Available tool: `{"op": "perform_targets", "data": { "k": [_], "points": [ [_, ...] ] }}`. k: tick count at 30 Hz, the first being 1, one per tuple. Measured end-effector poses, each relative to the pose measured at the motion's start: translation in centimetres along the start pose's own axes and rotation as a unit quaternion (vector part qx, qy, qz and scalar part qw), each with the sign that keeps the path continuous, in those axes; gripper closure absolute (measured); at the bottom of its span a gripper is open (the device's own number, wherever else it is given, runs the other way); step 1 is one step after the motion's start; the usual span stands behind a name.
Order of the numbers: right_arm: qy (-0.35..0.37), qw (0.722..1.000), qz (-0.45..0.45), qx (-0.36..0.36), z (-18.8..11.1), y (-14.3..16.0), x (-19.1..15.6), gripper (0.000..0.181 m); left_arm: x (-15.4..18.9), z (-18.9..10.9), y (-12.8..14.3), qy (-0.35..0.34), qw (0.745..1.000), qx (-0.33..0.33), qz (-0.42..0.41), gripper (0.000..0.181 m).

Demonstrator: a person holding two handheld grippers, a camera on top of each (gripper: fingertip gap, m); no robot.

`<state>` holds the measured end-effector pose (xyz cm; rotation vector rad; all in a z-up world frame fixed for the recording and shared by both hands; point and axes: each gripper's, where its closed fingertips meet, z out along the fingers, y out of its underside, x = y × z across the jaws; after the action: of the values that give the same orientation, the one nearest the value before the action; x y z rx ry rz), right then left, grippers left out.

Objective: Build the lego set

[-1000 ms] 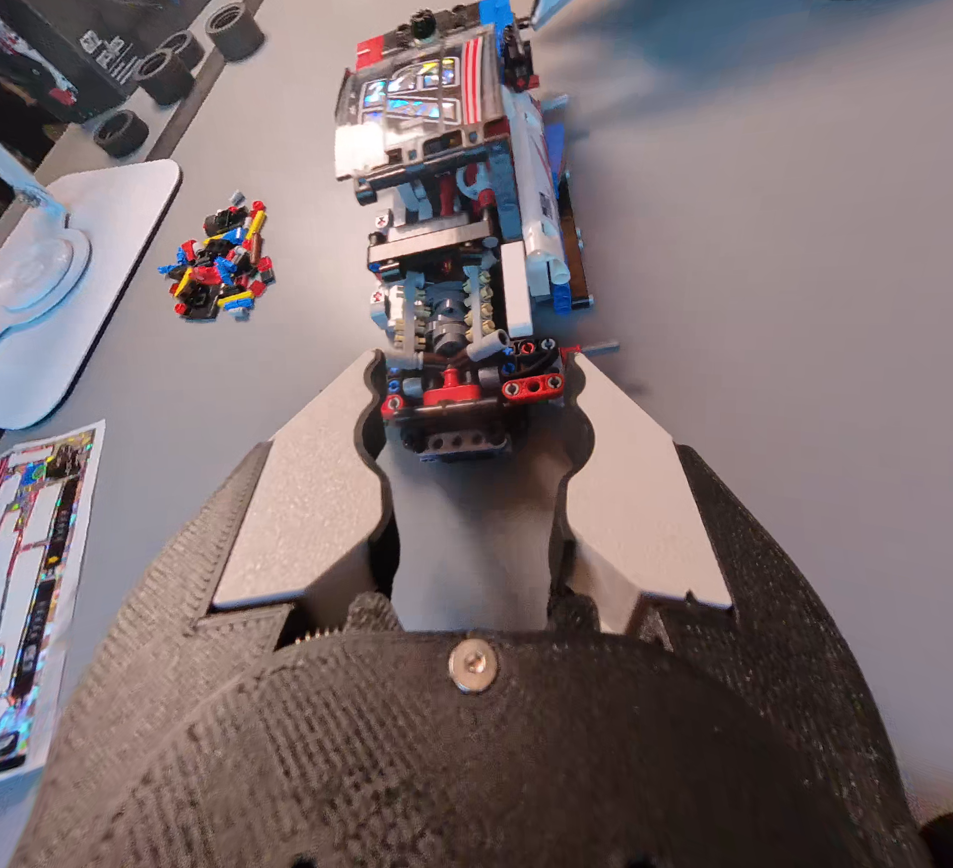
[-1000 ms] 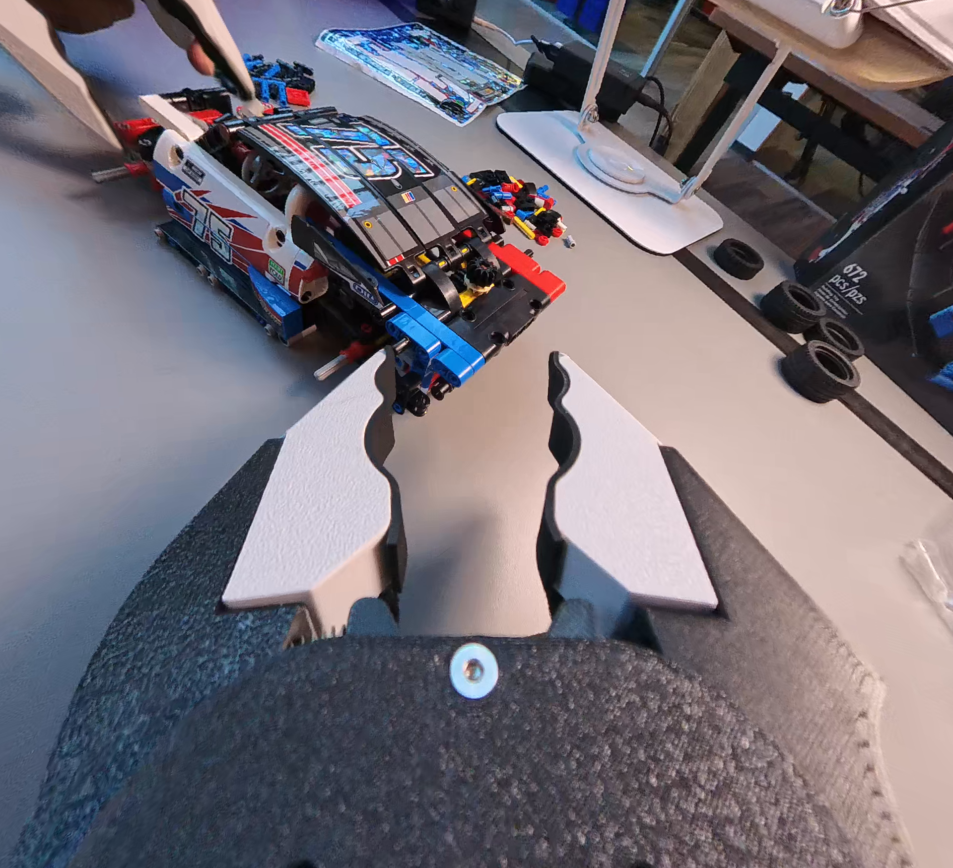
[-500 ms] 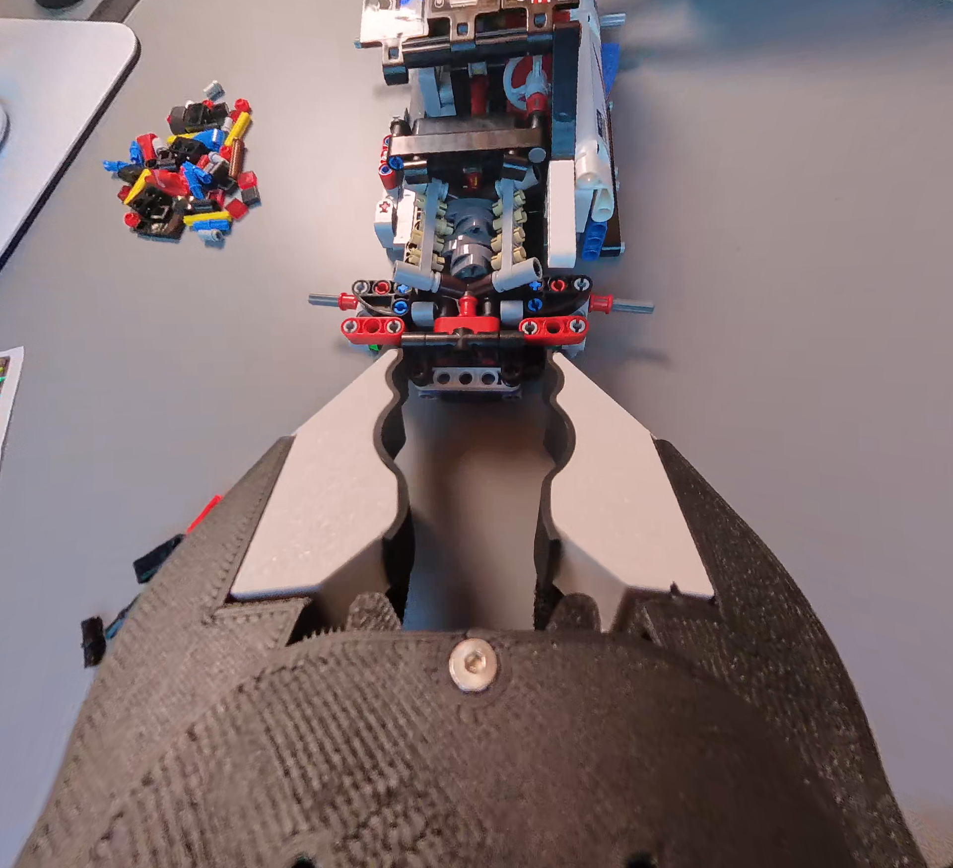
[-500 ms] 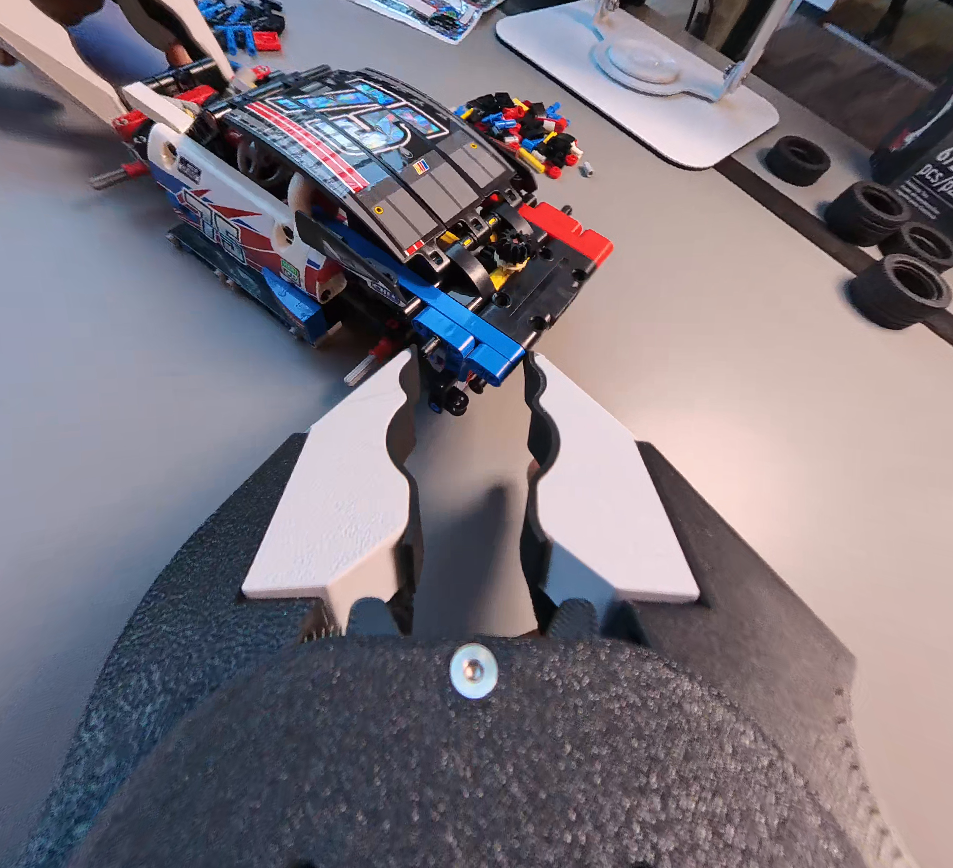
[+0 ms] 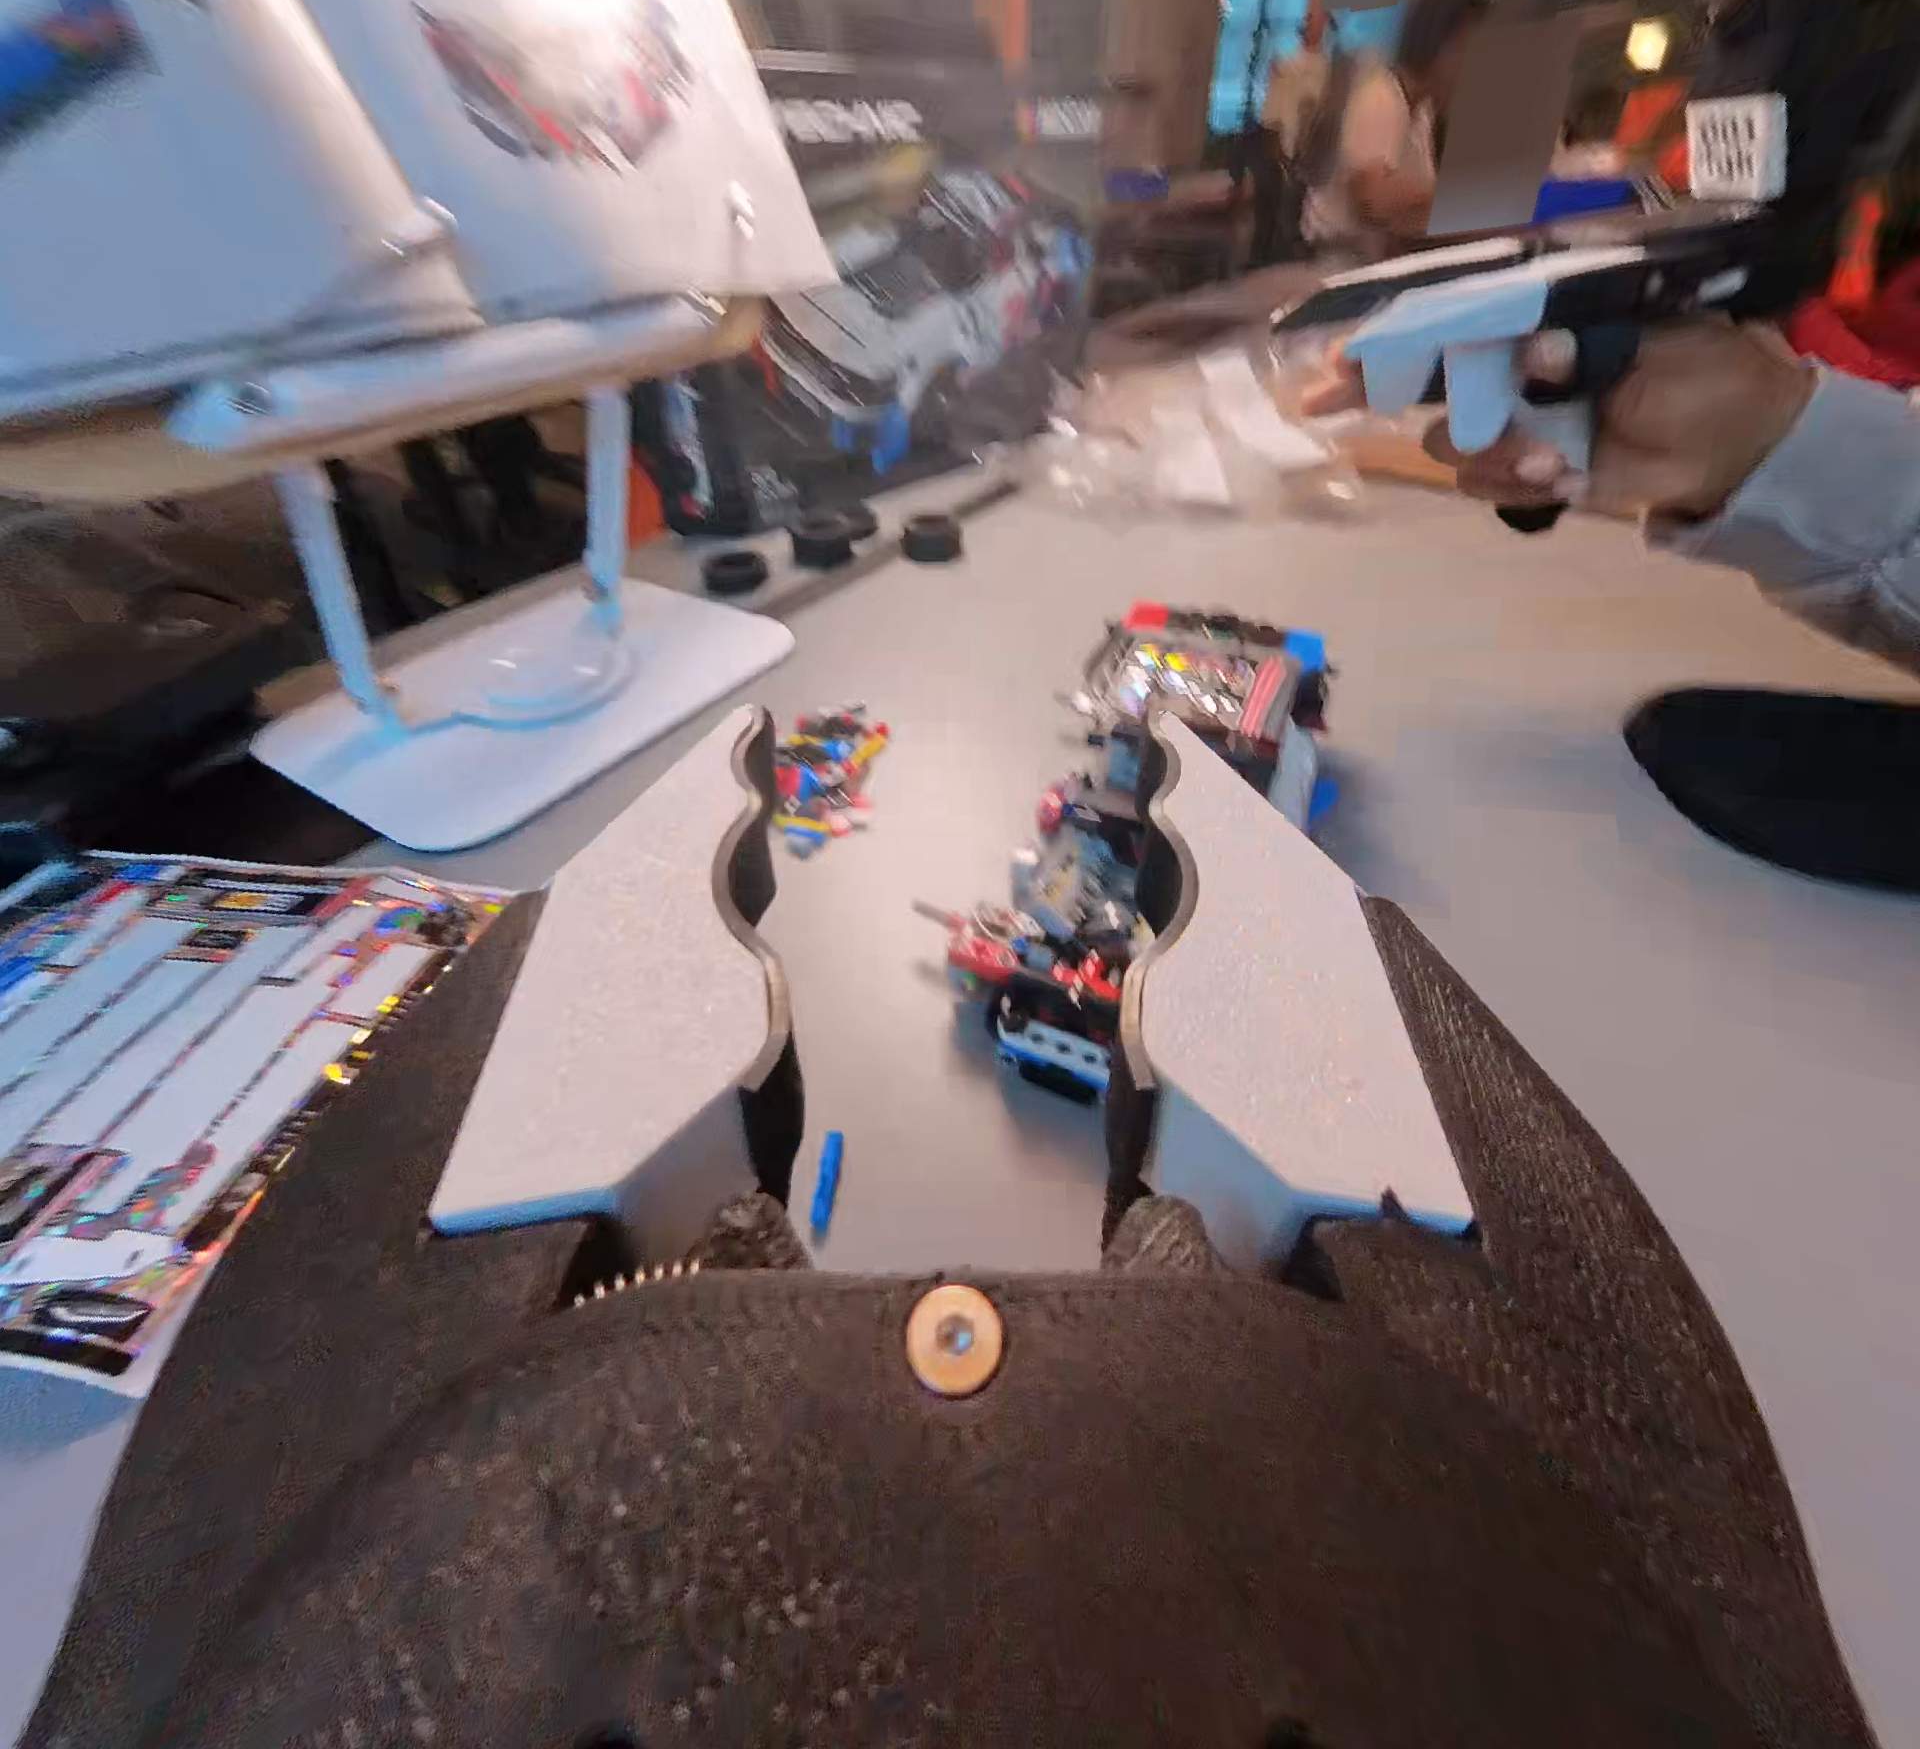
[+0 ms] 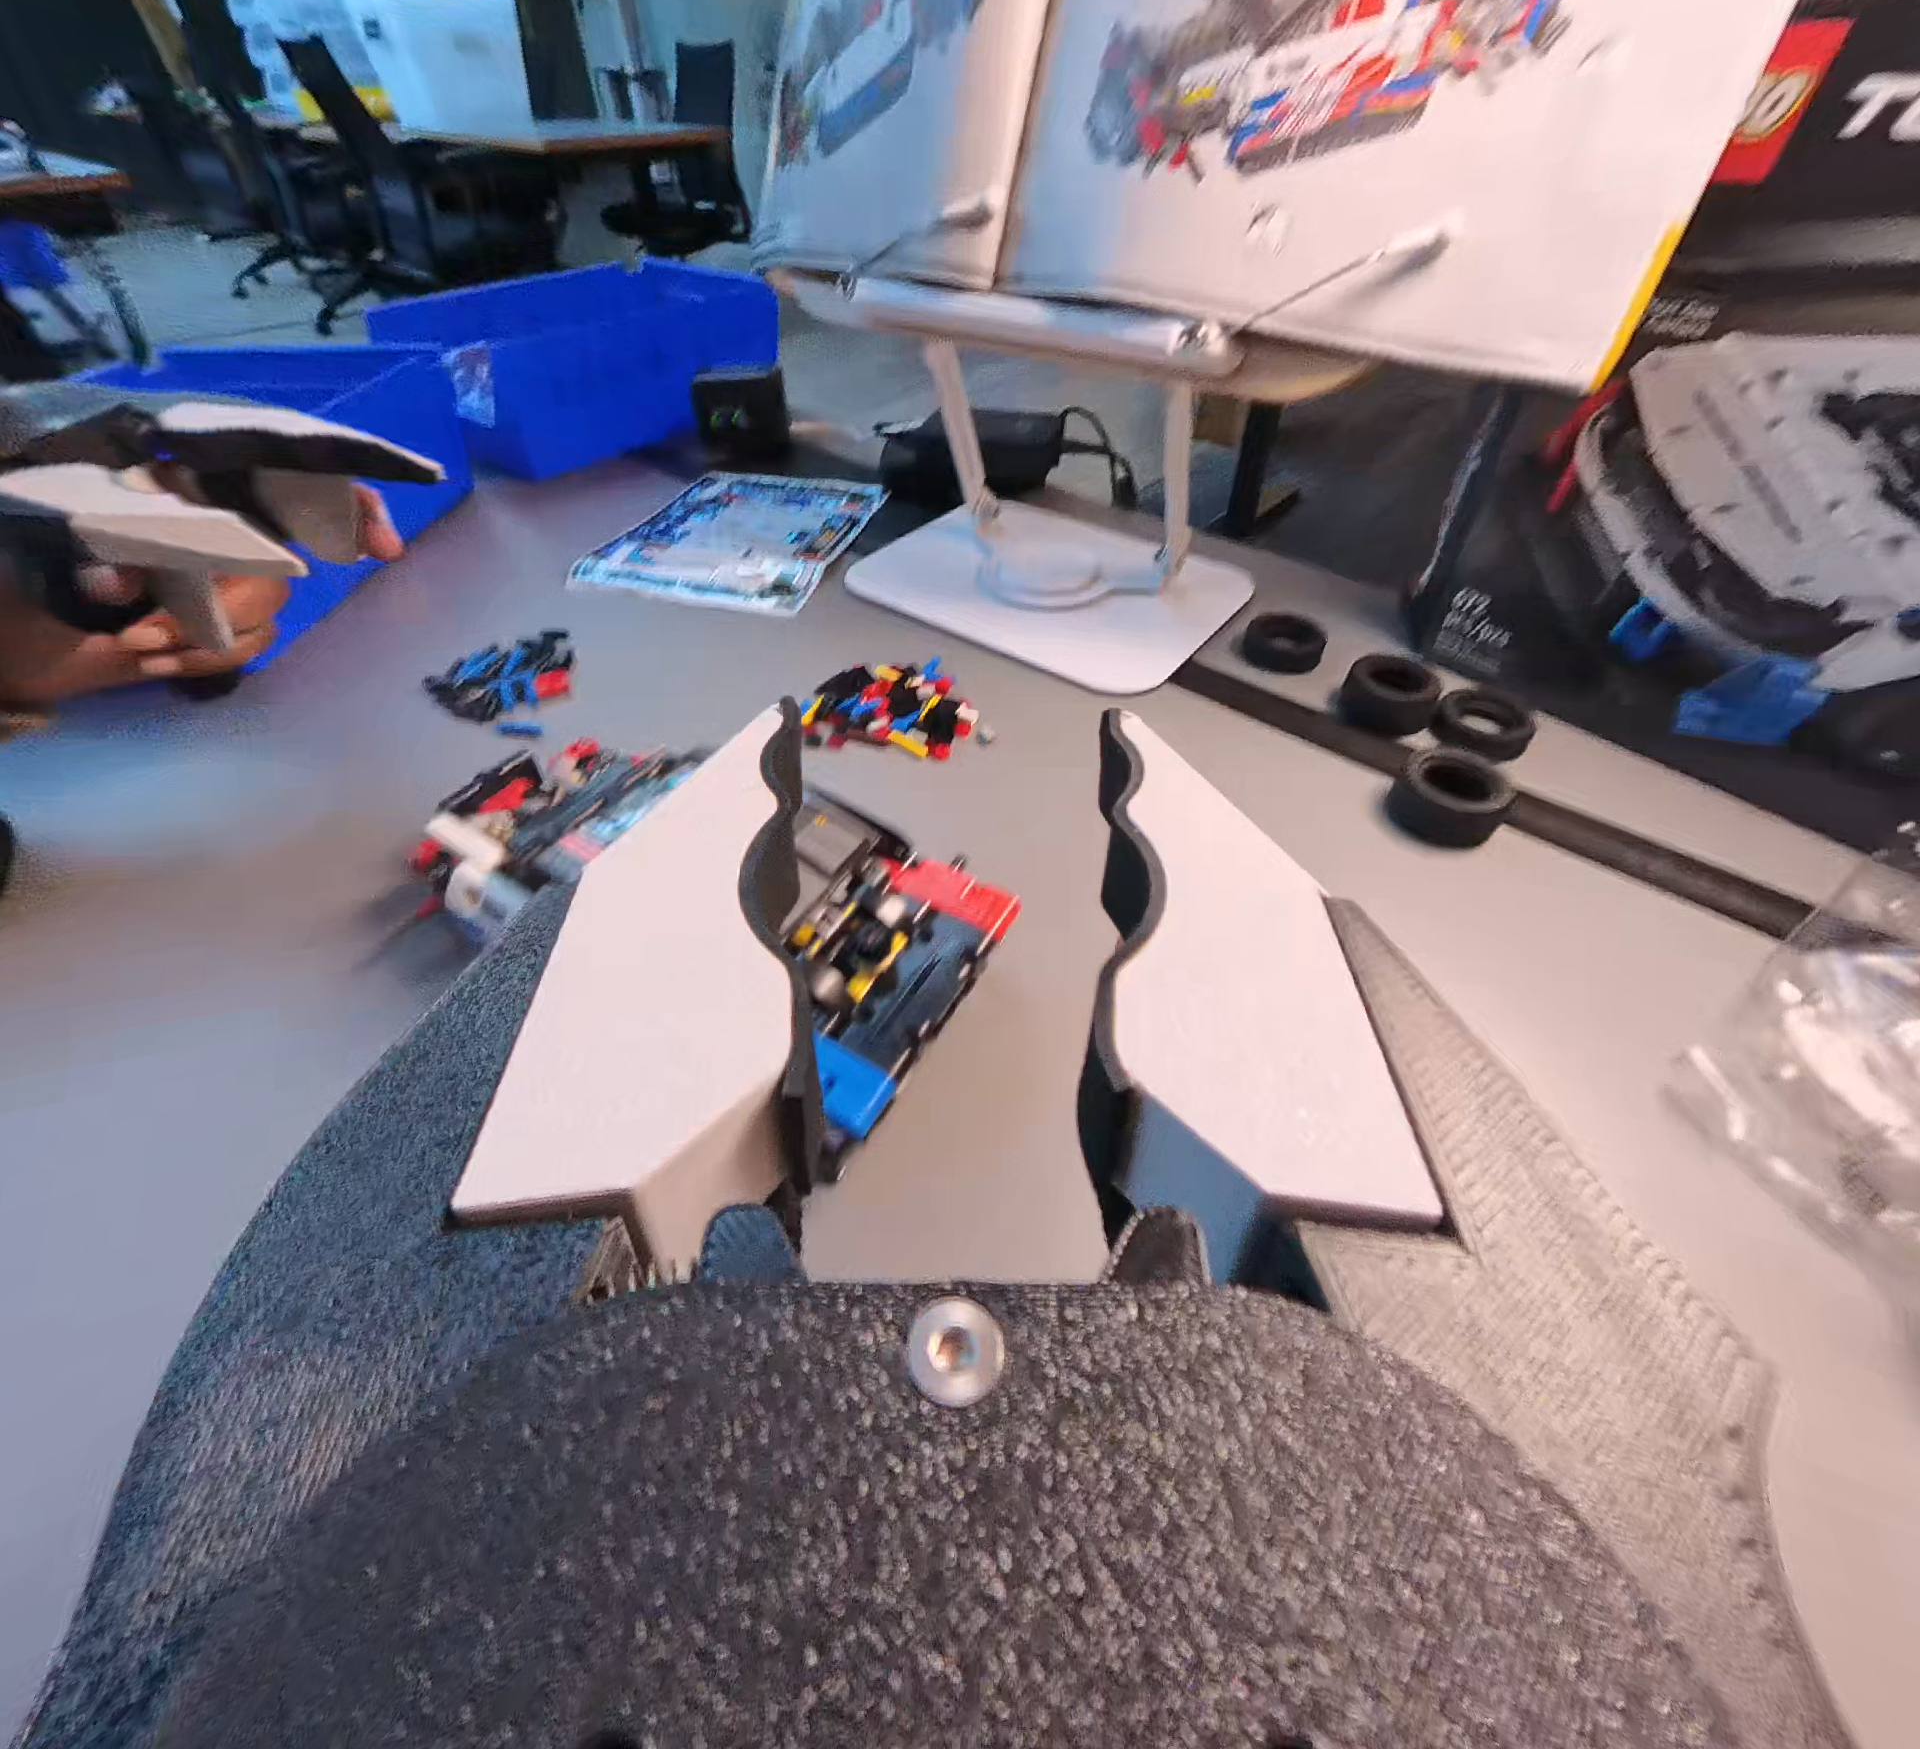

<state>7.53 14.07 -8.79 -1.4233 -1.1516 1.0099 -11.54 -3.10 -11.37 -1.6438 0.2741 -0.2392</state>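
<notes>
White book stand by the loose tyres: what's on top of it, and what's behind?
The white book stand holds an open instruction booklet. Beside and behind it stands the black set box; the booklet covers whatever lies directly behind.

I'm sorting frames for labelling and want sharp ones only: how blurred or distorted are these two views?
Left wrist view: strong motion blur over the car model, loose bricks and background; glare washes out the booklet on the stand; only the left gripper is sharp. Right wrist view: the booklet, box and car model are smeared, wide-angle bending at the edges; the right gripper is crisp.
</notes>
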Motion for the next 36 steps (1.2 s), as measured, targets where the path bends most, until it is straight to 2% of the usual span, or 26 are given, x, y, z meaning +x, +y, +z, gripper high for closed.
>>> {"op": "perform_targets", "data": {
  "k": [2, 3, 6, 9, 11, 13, 15, 19, 21, 25, 28, 29, 31, 33, 36],
  "points": [
    [0.039, 0.999, -0.023, 0.021, 2.2, -3.2, 2.5, 0.121, -2.0, -0.4, -2.5, -0.063, 0.996, 0.055, -0.008, 0.115],
    [0.054, 0.998, -0.031, 0.028, 3.7, -4.7, 3.8, 0.119, -3.0, -0.3, -3.2, -0.092, 0.994, 0.061, -0.006, 0.115],
    [0.087, 0.996, -0.028, 0.023, 9.3, -7.6, 8.0, 0.104, -4.8, 1.1, -4.4, -0.129, 0.99, 0.054, 0.017, 0.113],
    [0.122, 0.992, -0.035, -0.005, 15.0, -8.8, 12.4, 0.094, -6.7, 3.2, -5.4, -0.15, 0.987, 0.037, 0.038, 0.114],
    [0.128, 0.99, -0.043, -0.029, 17.9, -8.9, 14.1, 0.094, -8.2, 4.7, -5.8, -0.164, 0.985, 0.019, 0.053, 0.118],
    [0.154, 0.986, -0.048, -0.039, 19.7, -9.0, 15.8, 0.106, -10.1, 6.2, -6.5, -0.181, 0.981, 0.006, 0.066, 0.122],
    [0.161, 0.986, -0.008, -0.049, 20.9, -8.1, 16.4, 0.119, -12.1, 7.9, -7.3, -0.195, 0.977, 0.001, 0.079, 0.13],
    [0.151, 0.988, 0.033, -0.026, 21.9, -6.5, 15.7, 0.165, -16.3, 11.8, -7.9, -0.211, 0.97, -0.042, 0.112, 0.151],
    [0.149, 0.986, 0.069, -0.007, 21.6, -6.0, 15.8, 0.166, -18.5, 13.3, -7.9, -0.234, 0.958, -0.068, 0.148, 0.153],
    [0.097, 0.97, 0.223, -0.012, 20.8, -3.1, 15.6, 0.162, -20.9, 15.2, -6.7, -0.249, 0.936, -0.114, 0.221, 0.158],
    [0.087, 0.958, 0.272, 0.04, 19.4, -2.9, 16.3, 0.144, -20.8, 15.1, -6.6, -0.238, 0.946, -0.09, 0.2, 0.167],
    [0.098, 0.954, 0.276, 0.063, 18.6, -3.2, 16.9, 0.141, -20.4, 15.2, -6.4, -0.23, 0.952, -0.078, 0.184, 0.176],
    [0.129, 0.957, 0.24, 0.097, 17.4, -4.3, 17.8, 0.136, -20.3, 15.0, -6.2, -0.246, 0.953, -0.043, 0.174, 0.178],
    [0.149, 0.968, 0.175, 0.099, 17.2, -5.4, 17.6, 0.136, -20.2, 14.8, -6.3, -0.256, 0.957, -0.007, 0.136, 0.179],
    [0.146, 0.982, 0.092, 0.08, 18.1, -7.1, 16.1, 0.134, -20.2, 14.5, -6.4, -0.253, 0.965, 0.062, 0.029, 0.179]
  ]
}}
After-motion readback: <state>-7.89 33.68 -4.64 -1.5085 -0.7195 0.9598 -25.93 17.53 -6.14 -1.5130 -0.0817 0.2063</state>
